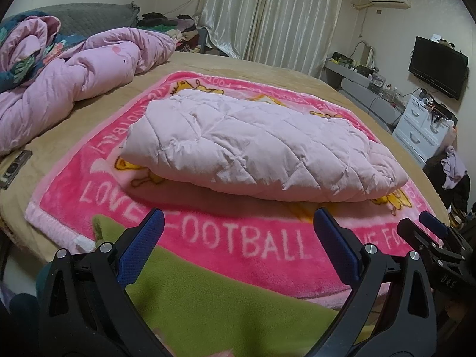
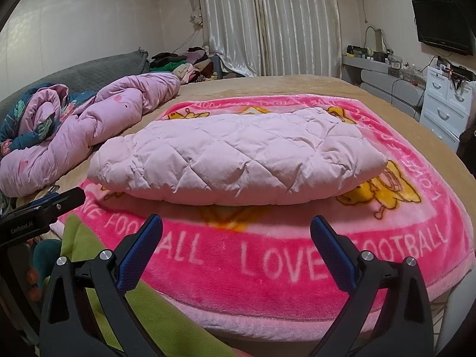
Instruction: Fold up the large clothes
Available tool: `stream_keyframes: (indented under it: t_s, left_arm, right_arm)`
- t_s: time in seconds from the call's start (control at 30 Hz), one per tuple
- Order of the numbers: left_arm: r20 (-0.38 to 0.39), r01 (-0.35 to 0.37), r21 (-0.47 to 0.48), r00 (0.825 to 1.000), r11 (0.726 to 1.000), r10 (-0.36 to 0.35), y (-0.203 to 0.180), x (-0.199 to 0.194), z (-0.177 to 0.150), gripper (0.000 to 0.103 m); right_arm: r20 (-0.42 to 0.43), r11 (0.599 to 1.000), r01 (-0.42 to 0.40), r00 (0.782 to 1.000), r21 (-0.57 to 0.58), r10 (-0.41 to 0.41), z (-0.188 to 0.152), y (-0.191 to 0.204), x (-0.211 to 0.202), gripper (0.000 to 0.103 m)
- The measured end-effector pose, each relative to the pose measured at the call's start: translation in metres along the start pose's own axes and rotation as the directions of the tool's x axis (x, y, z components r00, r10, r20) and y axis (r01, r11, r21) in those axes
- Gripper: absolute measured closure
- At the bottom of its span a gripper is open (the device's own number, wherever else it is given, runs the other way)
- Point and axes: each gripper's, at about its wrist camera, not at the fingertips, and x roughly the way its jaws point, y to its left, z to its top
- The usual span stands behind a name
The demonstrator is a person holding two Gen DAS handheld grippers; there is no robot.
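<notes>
Ahead of the gripper, a bright pink fleece blanket lettered "LOVE FOOTBALL" lies spread flat on a tan bed cover. Forward and to the left, a crumpled lilac quilt with a dark teal leaf-print side is heaped. Far ahead hang pale satin curtains. Forward right, a black wall-mounted television sits above a white drawer unit.

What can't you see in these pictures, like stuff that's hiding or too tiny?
- Underside of the folded pink jacket: hidden in both views, it lies on the pink blanket.
- Things on the gray shelf: too small, right view.
- Dark thing at the bed's left edge: cut off, left view.
</notes>
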Motion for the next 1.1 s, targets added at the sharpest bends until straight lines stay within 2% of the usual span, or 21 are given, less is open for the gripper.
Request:
stream_keyframes:
  t_s: [1.1]
  left_arm:
    - [0.004,-0.006,-0.008,1.0,1.0,0.006,0.0033,-0.0039,0.0003,0.009]
  right_arm:
    - [-0.005,1.0,-0.003,1.0,-0.017,0.003,-0.0007,0.003,0.0015,0.004]
